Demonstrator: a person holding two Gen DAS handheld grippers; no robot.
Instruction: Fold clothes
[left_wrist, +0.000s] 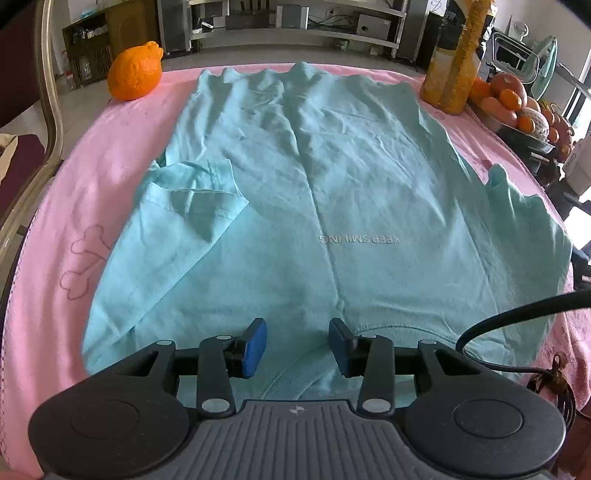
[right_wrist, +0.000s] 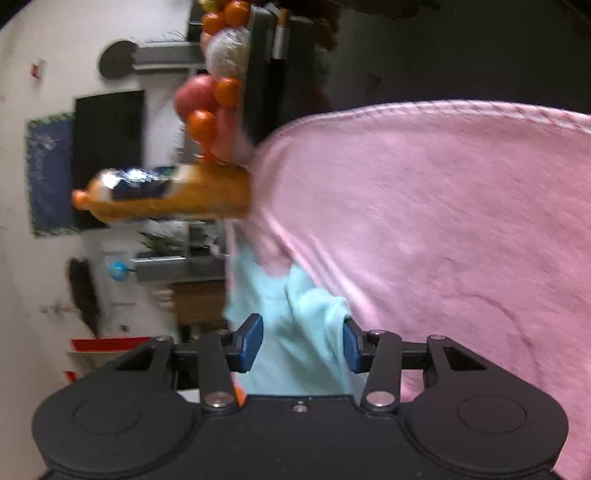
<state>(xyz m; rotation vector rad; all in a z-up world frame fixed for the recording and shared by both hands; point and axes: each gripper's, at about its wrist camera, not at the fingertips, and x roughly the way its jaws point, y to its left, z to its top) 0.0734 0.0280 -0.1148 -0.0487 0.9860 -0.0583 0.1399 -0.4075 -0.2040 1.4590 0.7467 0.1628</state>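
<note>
Teal T-shirt (left_wrist: 314, 192) lies spread flat on pink cloth (left_wrist: 66, 206); judged light, limp, non-slip. Left gripper (left_wrist: 297, 345) is held apart over collar; right gripper (right_wrist: 303, 343) apart astride sleeve edge. Seams advised as hold points.

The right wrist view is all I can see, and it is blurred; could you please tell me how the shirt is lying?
Observer: The light blue T-shirt lies spread flat on the pink cloth, printed side up, collar nearest the left gripper.
Operator: Thank you. Is either sleeve folded yet?
Observer: One sleeve, on the left of the left wrist view, is turned in over the body.
Operator: And the left gripper?
Observer: It is open over the collar, gripping nothing.
Operator: Is anything else nearby?
Observer: An orange fruit sits at the cloth's far left corner.
</note>
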